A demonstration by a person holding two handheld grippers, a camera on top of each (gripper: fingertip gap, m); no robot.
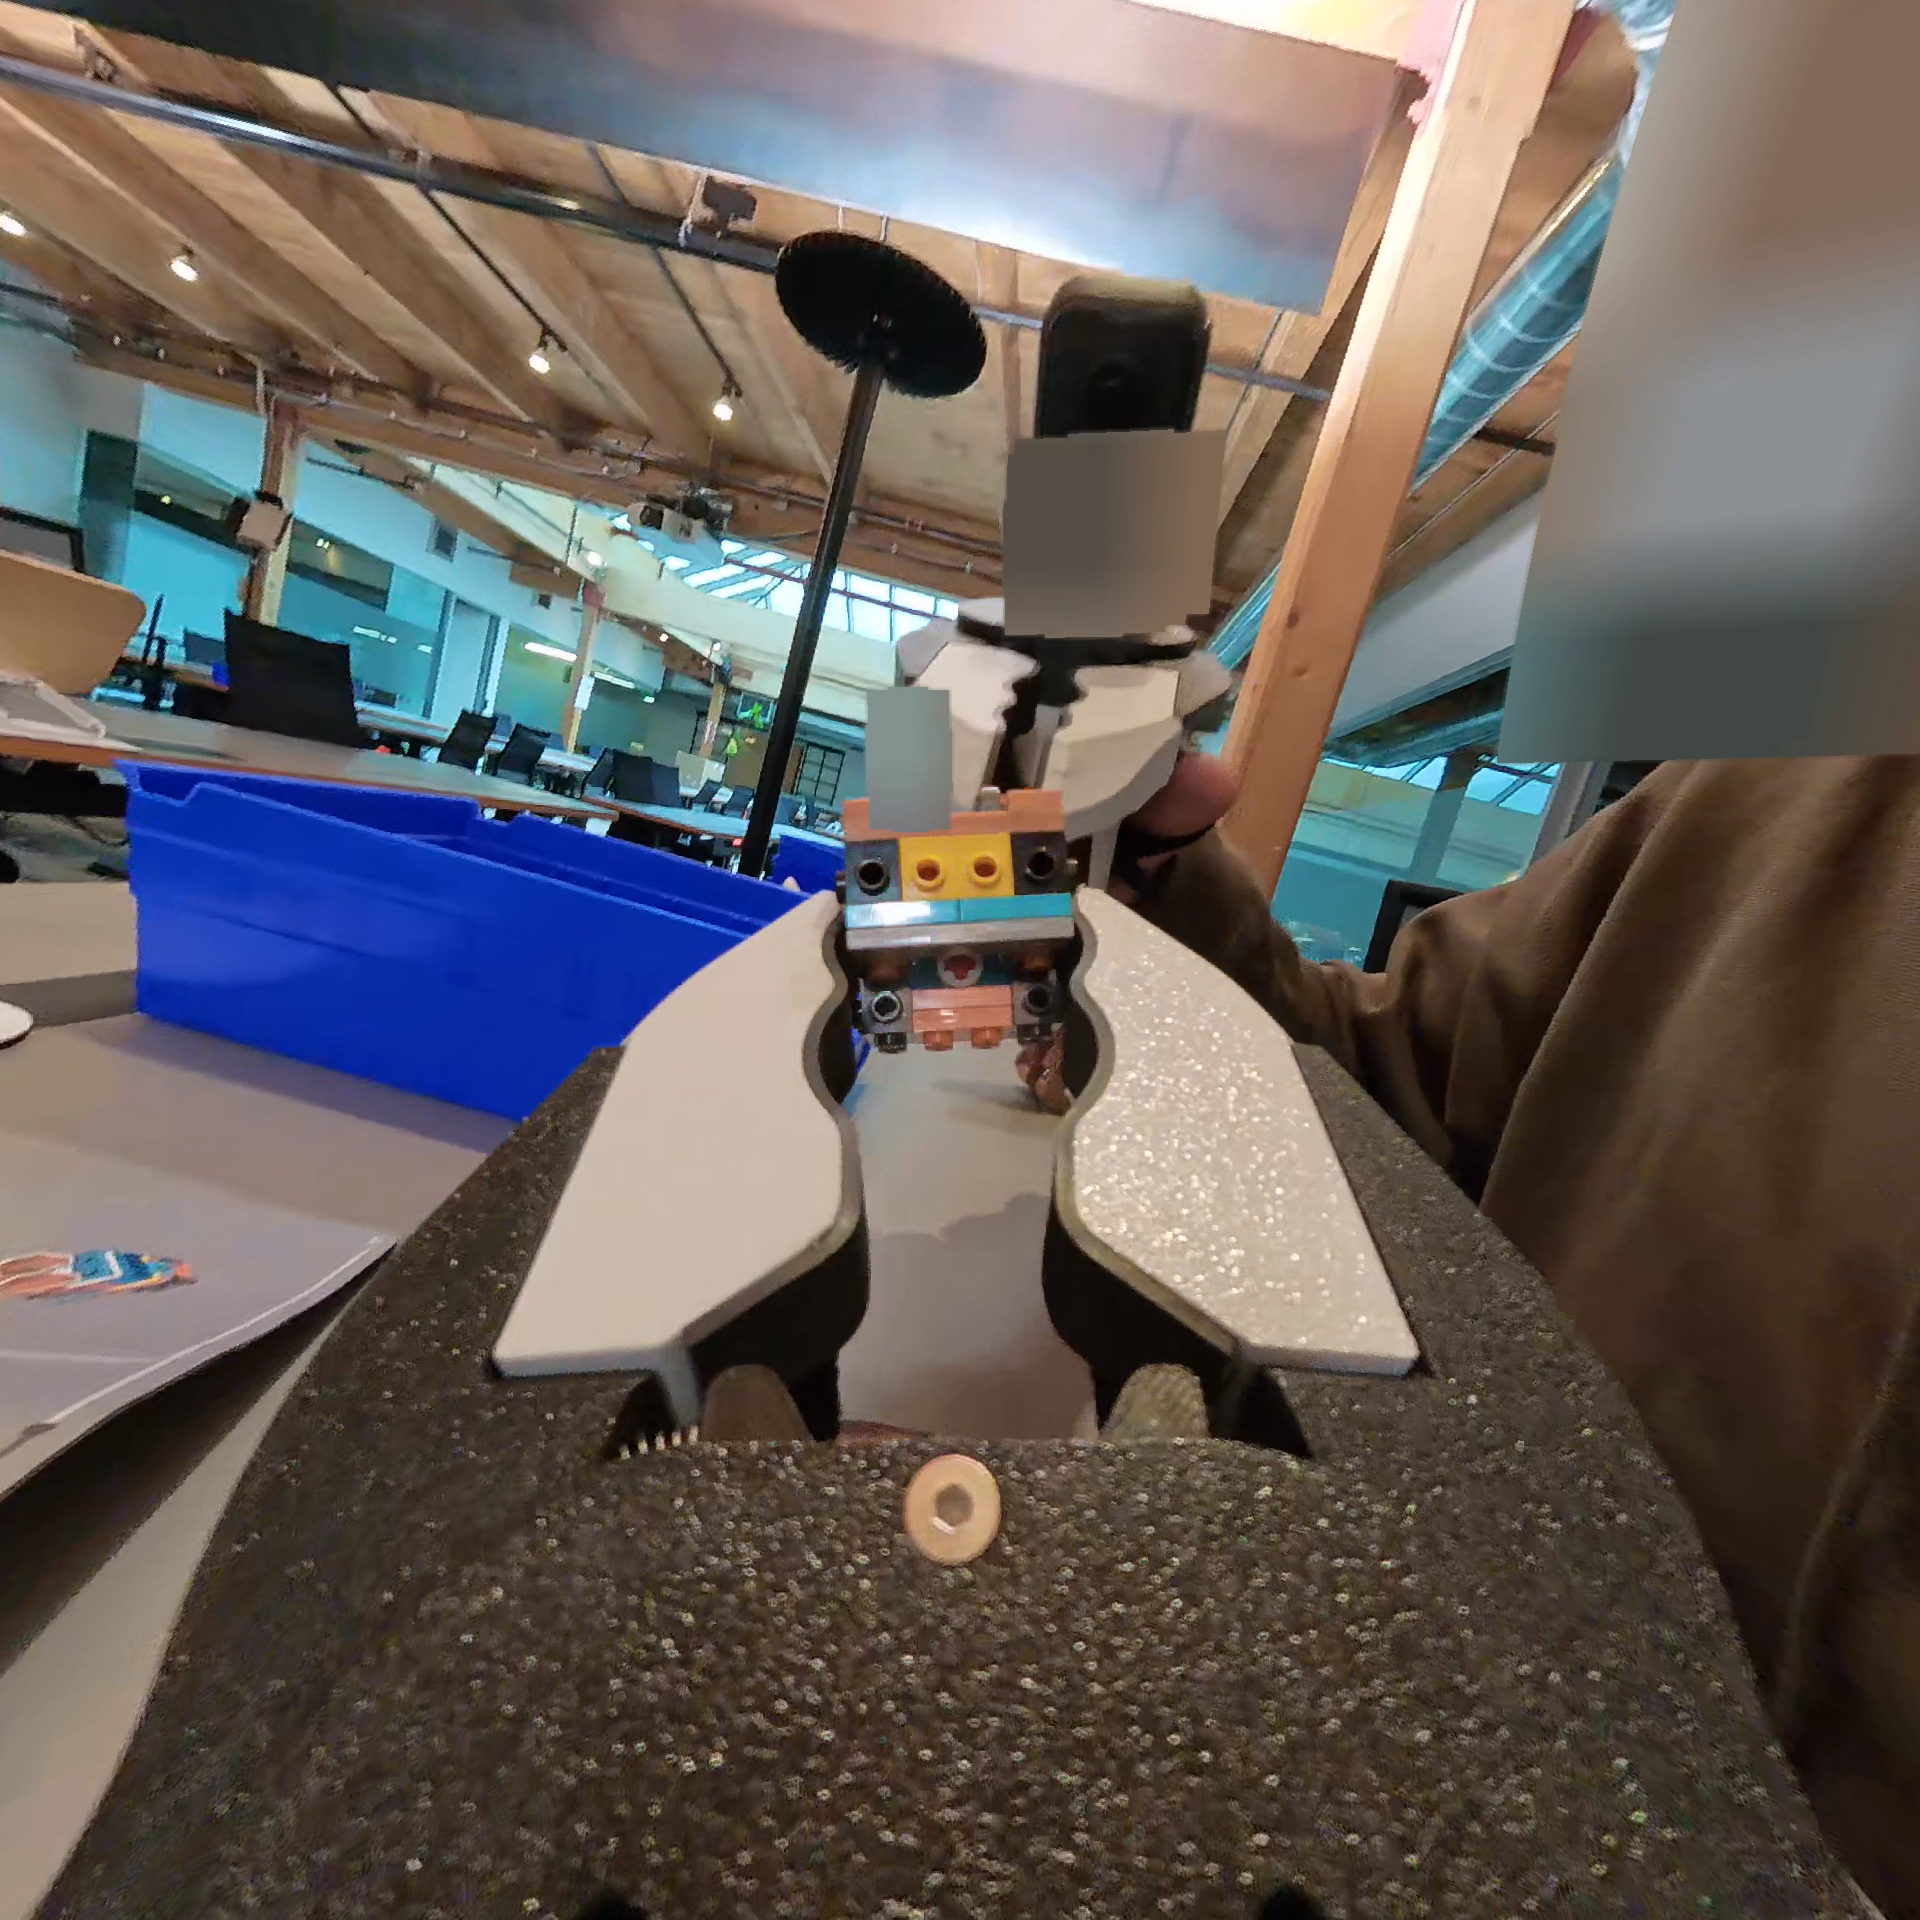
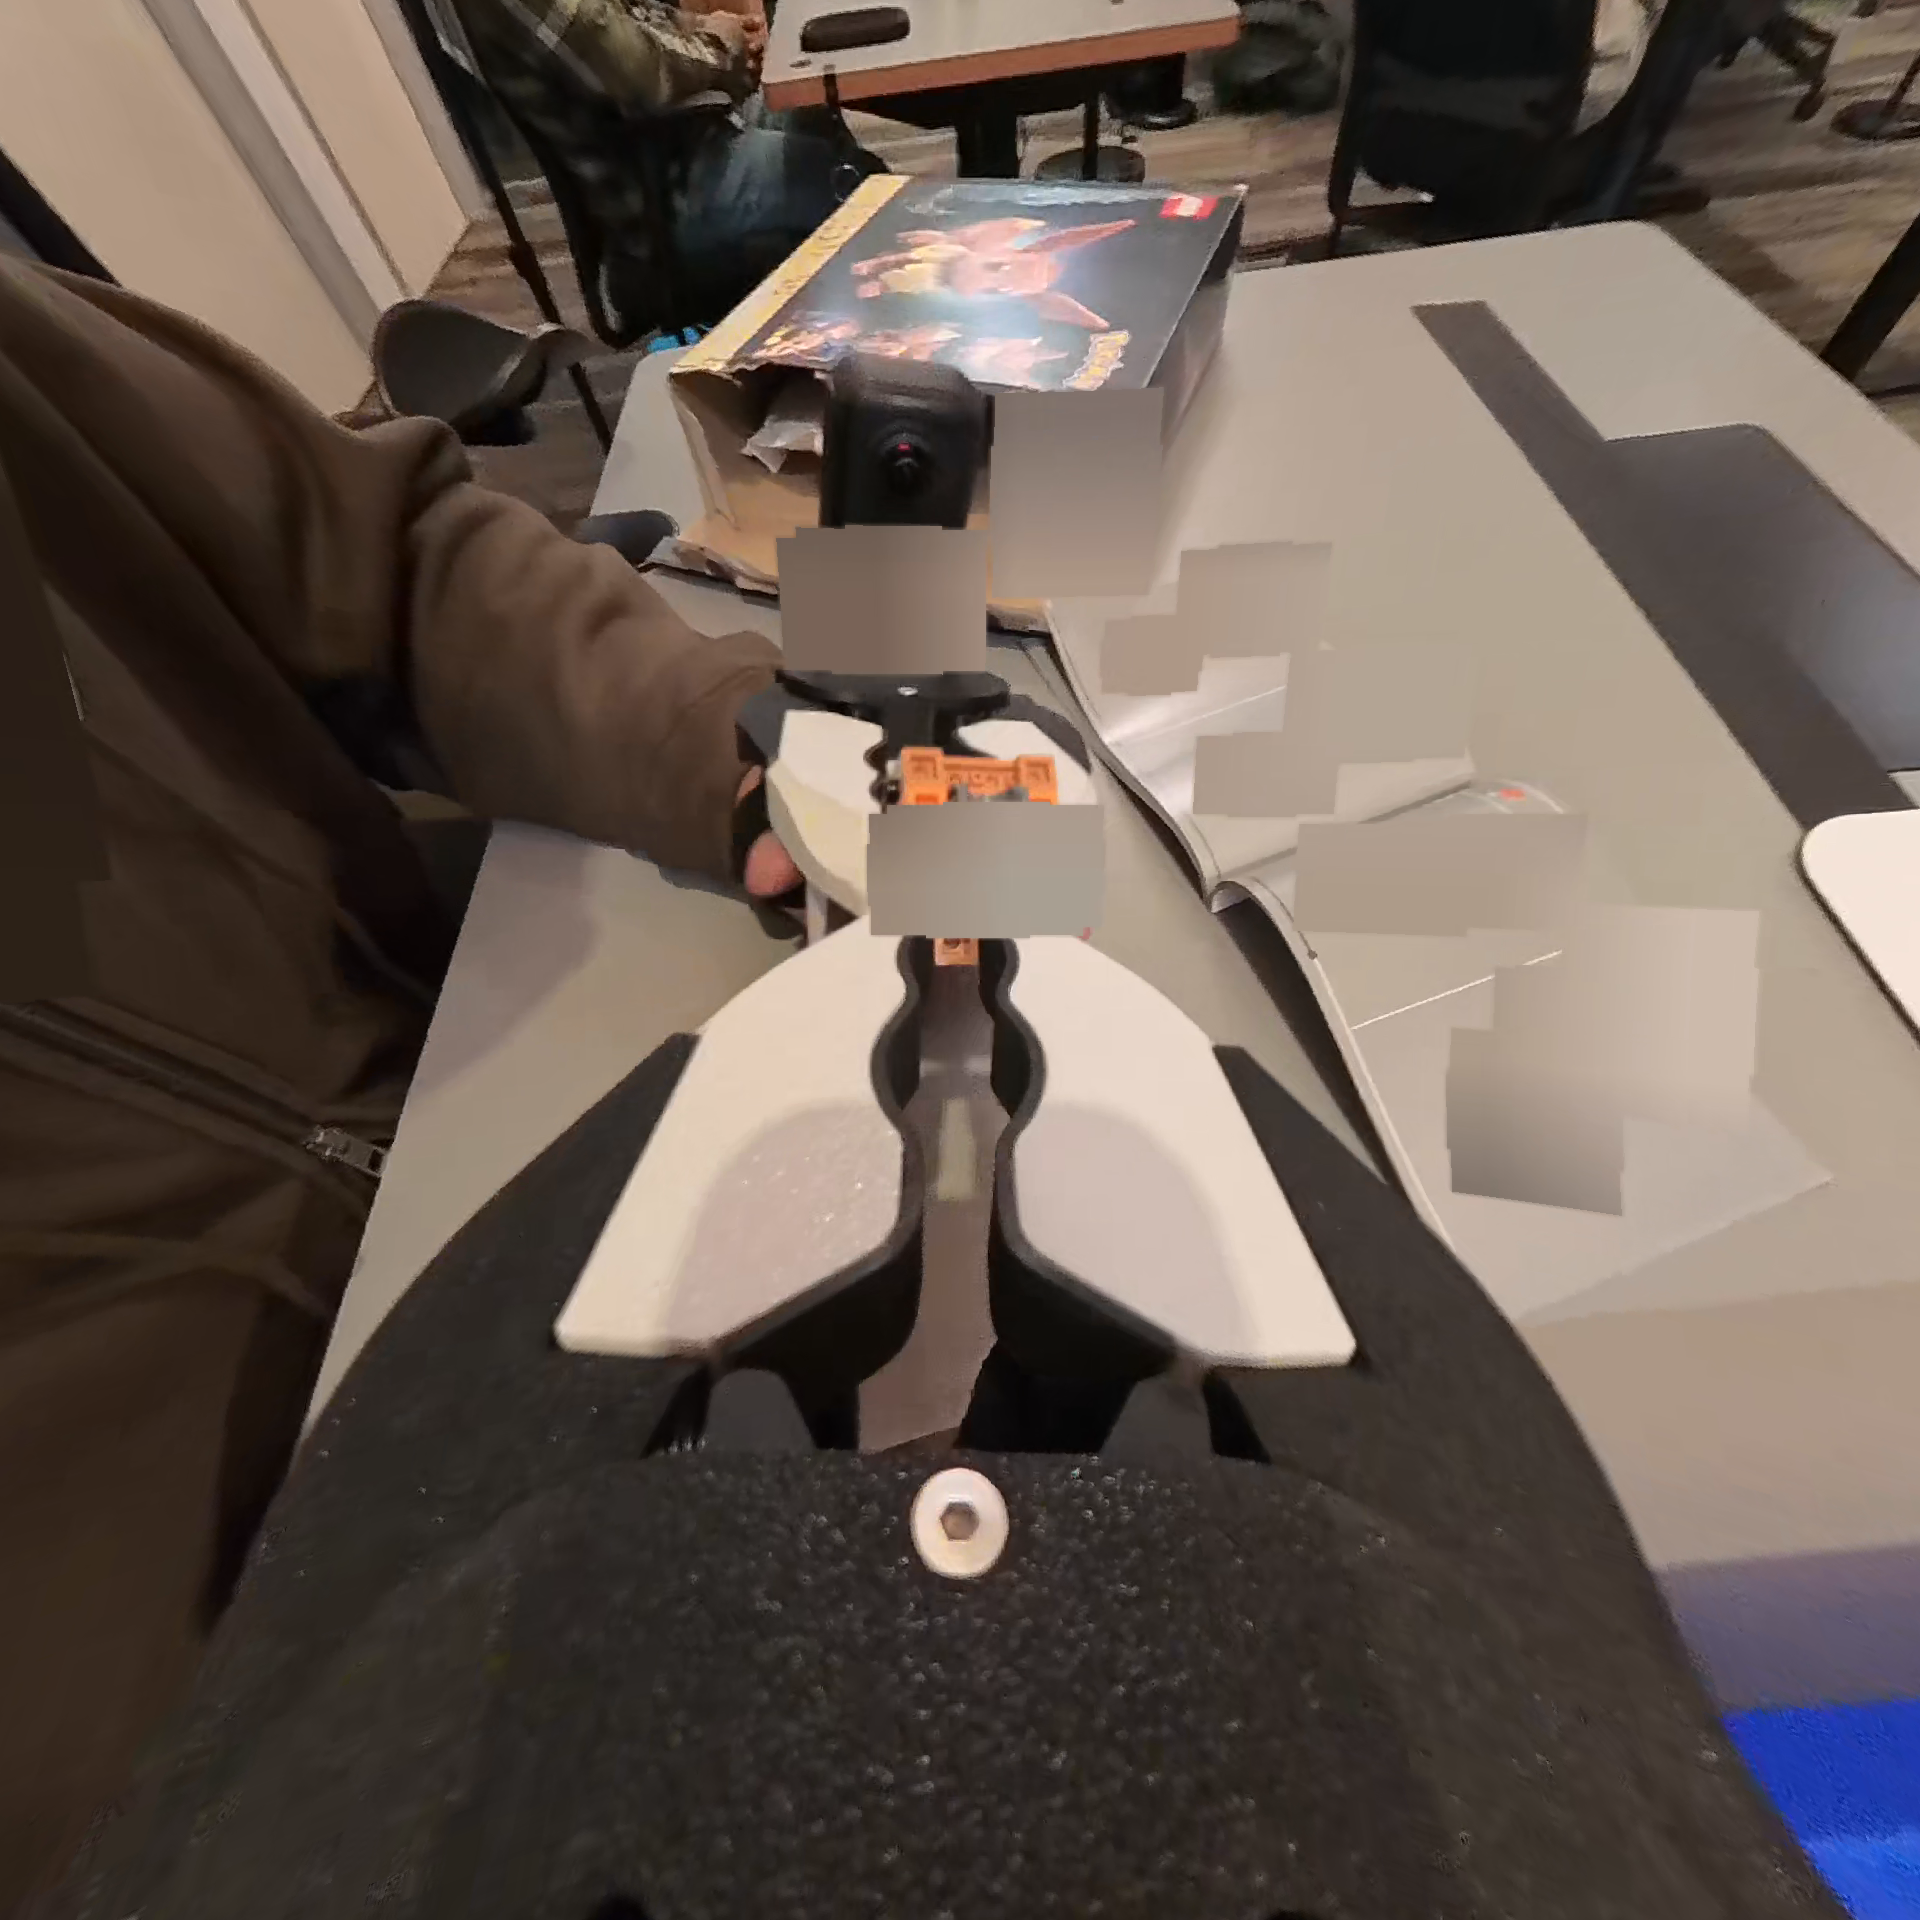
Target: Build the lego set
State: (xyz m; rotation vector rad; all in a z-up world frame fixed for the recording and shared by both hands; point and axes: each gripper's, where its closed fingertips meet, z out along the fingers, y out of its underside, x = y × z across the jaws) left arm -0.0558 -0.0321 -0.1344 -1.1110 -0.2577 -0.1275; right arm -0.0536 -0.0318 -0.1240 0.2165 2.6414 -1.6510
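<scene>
My left gripper [image 1: 956,940] is shut on a small lego assembly [image 1: 956,883] of orange-brown, yellow, teal and dark grey bricks and holds it above the grey table [image 1: 208,1143]. My right gripper [image 2: 954,948] is nearly closed on a small orange piece [image 2: 954,951] at its tips. The two grippers face each other tip to tip. The right gripper shows farther off in the left wrist view [image 1: 1023,727], touching the assembly's top. The left gripper shows in the right wrist view [image 2: 935,764], with the assembly [image 2: 977,779] partly behind a blurred patch.
A blue bin [image 1: 416,935] stands left of the grippers. An instruction booklet [image 2: 1299,894] lies open on the table, also in the left wrist view [image 1: 156,1309]. An opened lego box [image 2: 987,281] lies at the far end. A black pole with a disc [image 1: 831,520] rises behind. Brown sleeves flank the grippers. My left and right fingertips are right by each other.
</scene>
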